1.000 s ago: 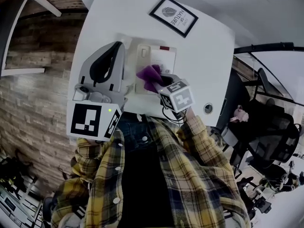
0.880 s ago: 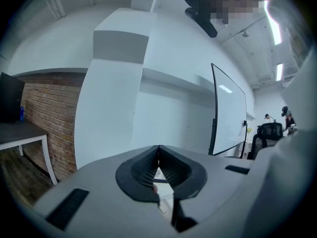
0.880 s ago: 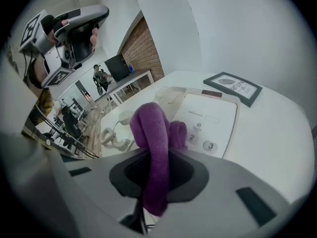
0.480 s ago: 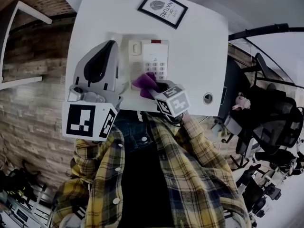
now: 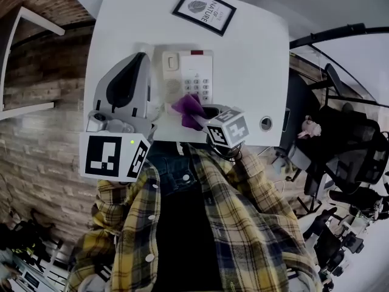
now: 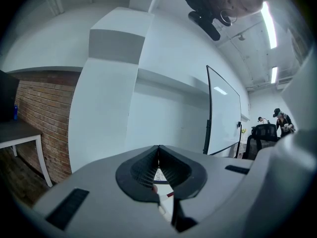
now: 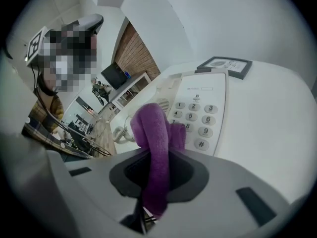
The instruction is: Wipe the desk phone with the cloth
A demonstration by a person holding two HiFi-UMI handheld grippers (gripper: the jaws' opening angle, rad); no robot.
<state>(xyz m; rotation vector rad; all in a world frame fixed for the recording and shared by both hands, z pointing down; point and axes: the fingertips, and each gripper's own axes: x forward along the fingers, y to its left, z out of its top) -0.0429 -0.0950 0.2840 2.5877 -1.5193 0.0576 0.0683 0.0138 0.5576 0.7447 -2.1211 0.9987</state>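
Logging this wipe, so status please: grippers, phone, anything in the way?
Left gripper shut, empty, beside desk phone. Right gripper shut on purple cloth, at the keypad's near edge. Framed picture behind, out of the way.

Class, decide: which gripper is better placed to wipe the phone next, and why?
Right. The right gripper is shut on the purple cloth, right by the keypad of the desk phone. The left gripper is shut, empty, and held off to the phone's side.
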